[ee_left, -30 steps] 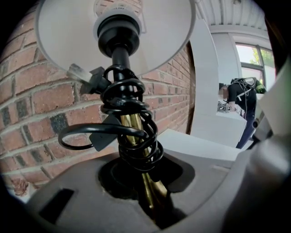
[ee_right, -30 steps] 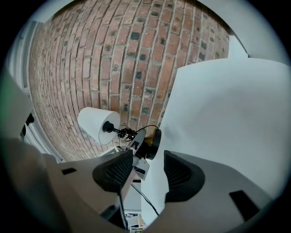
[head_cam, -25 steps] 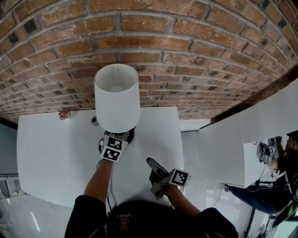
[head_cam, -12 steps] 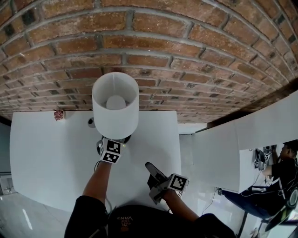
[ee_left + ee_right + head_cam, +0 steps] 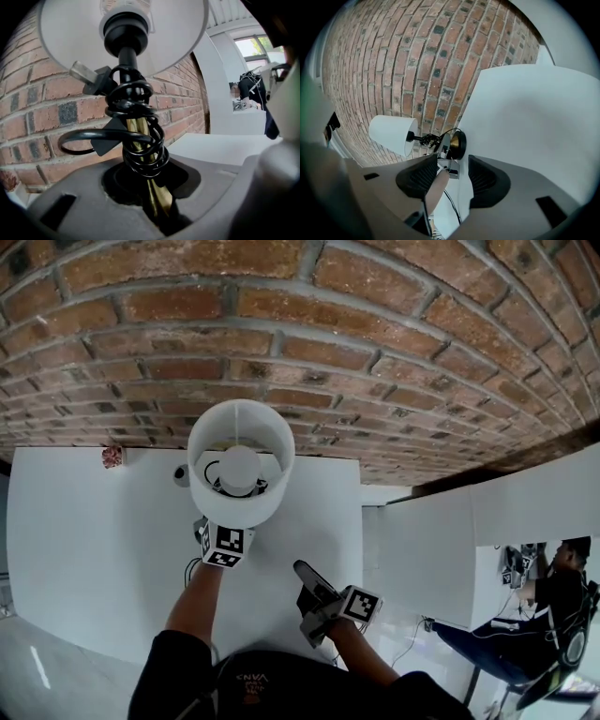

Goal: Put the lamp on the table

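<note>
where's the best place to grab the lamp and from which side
Grip the lamp by its thin brass stem, below the coiled cord, coming level from the person's side, jaws across it. The stem is narrow and upright; the shade is too wide, the base a flat disc. The left gripper is shut on the stem there.

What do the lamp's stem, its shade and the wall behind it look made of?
The stem is probably brass-finished metal: glossy gold with reflections. The shade is likely matte white fabric or paper, smooth and even. The wall is rough red-brown brick with grey mortar lines.
</note>
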`<state>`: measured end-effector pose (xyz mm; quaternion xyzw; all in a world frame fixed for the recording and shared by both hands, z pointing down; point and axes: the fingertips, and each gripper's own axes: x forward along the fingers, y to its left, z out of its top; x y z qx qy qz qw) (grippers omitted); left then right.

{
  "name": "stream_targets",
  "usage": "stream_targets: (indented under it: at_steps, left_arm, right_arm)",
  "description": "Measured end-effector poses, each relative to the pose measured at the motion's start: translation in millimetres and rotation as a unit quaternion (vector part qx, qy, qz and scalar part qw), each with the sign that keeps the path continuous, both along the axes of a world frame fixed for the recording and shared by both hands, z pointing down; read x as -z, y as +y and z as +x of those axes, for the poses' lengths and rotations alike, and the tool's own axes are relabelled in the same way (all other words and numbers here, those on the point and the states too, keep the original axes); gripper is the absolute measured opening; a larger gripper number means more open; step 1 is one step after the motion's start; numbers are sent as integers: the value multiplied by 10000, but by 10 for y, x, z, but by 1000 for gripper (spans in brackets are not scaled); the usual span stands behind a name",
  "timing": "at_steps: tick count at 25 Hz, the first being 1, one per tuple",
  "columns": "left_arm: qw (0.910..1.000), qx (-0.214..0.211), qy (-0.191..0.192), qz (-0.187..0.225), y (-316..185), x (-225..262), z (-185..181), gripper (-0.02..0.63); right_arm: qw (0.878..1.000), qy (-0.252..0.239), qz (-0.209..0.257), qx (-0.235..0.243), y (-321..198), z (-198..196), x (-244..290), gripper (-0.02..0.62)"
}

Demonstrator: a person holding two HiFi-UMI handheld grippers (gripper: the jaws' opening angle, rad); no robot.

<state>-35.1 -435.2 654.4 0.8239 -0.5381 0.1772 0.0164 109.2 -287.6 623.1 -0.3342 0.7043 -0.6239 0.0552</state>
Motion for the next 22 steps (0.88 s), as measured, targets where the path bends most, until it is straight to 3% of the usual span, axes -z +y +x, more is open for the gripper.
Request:
stream_targets:
  at_steps: [16, 22]
  left_arm:
    - [9995, 104, -188, 230, -8, 59, 13, 115]
    - [9994, 109, -312, 118, 82, 6, 11, 184]
  right_arm:
    - [9999, 54, -85, 18, 74, -38, -34, 192]
    - [9999, 34, -96, -69, 152, 5, 32, 192]
